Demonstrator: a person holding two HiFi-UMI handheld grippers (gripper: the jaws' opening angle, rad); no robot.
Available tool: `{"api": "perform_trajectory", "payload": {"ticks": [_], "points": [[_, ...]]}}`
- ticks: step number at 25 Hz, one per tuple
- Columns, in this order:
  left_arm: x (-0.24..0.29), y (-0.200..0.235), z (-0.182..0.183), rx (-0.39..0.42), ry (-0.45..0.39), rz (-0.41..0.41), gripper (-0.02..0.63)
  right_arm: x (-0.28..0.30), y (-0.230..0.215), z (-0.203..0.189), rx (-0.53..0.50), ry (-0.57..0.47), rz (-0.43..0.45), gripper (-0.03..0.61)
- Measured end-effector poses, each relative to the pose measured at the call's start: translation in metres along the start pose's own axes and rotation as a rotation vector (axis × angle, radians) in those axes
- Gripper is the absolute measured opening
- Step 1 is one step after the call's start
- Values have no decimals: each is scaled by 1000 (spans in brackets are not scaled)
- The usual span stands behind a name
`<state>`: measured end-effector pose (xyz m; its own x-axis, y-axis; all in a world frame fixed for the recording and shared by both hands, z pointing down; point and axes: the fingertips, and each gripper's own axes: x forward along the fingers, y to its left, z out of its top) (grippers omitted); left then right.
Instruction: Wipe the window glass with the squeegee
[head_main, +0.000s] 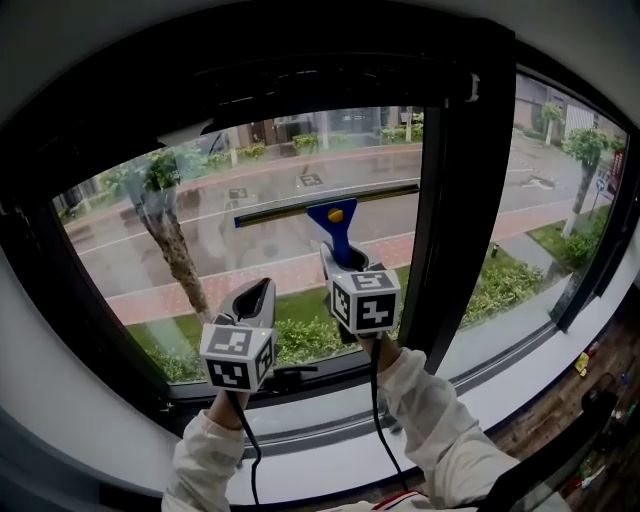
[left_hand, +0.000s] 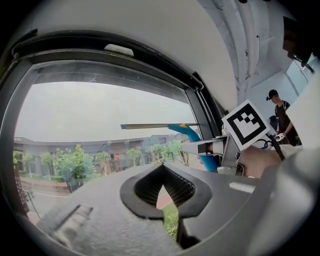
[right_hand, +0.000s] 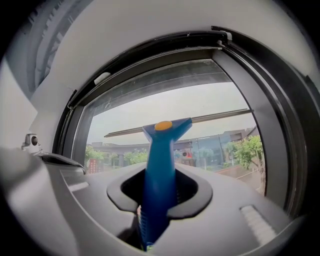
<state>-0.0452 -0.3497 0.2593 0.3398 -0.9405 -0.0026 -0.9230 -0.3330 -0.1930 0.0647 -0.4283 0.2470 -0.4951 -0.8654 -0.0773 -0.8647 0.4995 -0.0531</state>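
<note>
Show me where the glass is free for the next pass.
Free: glass left of the squeegee to the frame, and above the blade. Crowded: below it, where left gripper and right gripper sit; at right the blade ends at the post.

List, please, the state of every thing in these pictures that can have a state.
squeegee: gripped by its blue handle, blade up and nearly level, apparently against the glass
right gripper: shut on the squeegee handle
left gripper: shut, holds nothing, held low beside the right one
window glass: streaky, the street is visible through it
window handle: lying level along the bottom frame; the window looks closed
</note>
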Motion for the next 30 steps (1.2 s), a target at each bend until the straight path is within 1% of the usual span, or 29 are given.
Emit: {"api": "perform_trajectory", "payload": {"ticks": [7,14,22,30], "points": [[-1,-11,-58,-41,74,-10,2,-7,-6,-46,36,37,-14,106],[-7,-23,-99,-74,89,-23,2,-13,-10,-92,55,76,-21,106],[-13,-26,-132,-128,113,-8,2,-21,-11,-138,67,130,-20,106],[-18,-28,-164,-164,154,-9,3,-27,-12,-180,80,141,-26,106]]}}
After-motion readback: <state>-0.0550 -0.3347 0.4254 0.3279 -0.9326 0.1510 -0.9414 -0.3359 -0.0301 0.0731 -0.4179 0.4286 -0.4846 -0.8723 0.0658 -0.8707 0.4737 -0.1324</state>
